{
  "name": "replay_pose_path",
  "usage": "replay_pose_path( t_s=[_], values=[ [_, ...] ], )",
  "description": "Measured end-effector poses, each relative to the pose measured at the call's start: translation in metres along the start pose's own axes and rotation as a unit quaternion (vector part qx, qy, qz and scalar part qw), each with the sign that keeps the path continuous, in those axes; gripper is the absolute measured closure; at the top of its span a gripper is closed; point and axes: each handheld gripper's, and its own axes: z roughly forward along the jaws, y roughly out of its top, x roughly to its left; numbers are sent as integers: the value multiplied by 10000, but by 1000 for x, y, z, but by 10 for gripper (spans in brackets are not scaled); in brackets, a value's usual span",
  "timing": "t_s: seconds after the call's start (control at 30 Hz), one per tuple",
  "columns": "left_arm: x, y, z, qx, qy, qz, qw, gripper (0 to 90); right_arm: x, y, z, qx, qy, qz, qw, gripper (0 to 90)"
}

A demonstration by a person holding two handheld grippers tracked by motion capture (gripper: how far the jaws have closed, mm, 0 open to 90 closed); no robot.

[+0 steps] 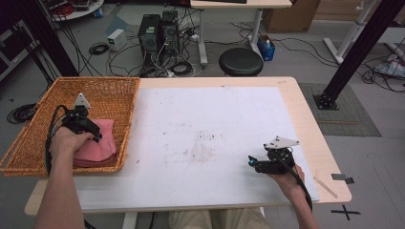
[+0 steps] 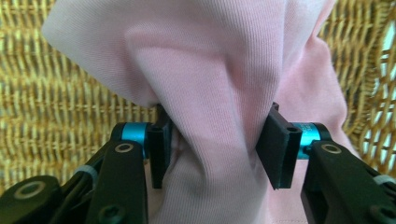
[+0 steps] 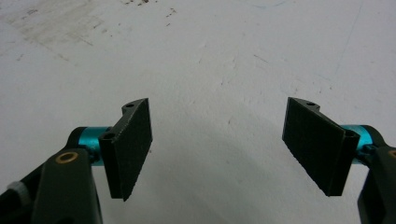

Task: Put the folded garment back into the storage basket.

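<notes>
1. Down at the left of the table [image 1: 296, 109], your left hand-held gripper [image 1: 88, 128] sits inside the wicker basket [image 1: 102, 90], over the pink cloth [image 1: 100, 143].
2. Seen from the left gripper view, the pink cloth [image 2: 215, 84] bunches between the two jaws; both pads touch the fabric, so the left hand-held gripper [image 2: 217, 149] is pinching the cloth, with the basket [image 2: 56, 102] weave behind it.
3. Your right hand-held gripper [image 1: 253, 162] rests low over the white mat [image 1: 210, 138] near the table's front right.
4. From its own camera, the right hand-held gripper [image 3: 217, 144] stands spread wide, nothing between the jaws, bare mat [image 3: 210, 56] beneath.
</notes>
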Motion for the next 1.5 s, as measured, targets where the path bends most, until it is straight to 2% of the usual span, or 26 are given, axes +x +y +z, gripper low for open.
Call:
replay_pose_path(
  t_s=[0.2, 0.47, 0.6, 0.8, 1.13, 1.5],
  values=[
    [4, 0, -4, 82, 174, -93, 9998, 433, 2, 1, 1, -16, 23, -21, 10000, 239],
    [10, 0, -11, -25, 393, -238, 9989, 290, 3, 2, 2, -13, 42, -34, 10000, 239],
    [12, -1, -16, -73, 333, -245, 9991, 244, 3, 1, 2, -8, 51, -34, 10000, 239],
    [11, -1, -23, -73, 276, -205, 9994, 238, 4, 2, 2, -30, 45, -31, 10000, 239],
    [-4, 1, -34, -190, 213, -62, 9996, 225, 4, 1, 1, -7, 47, -44, 10000, 239],
    [-27, 5, -53, -322, 171, 261, 9990, 225, 2, 0, 0, -26, 21, -70, 10000, 239]
  ],
)
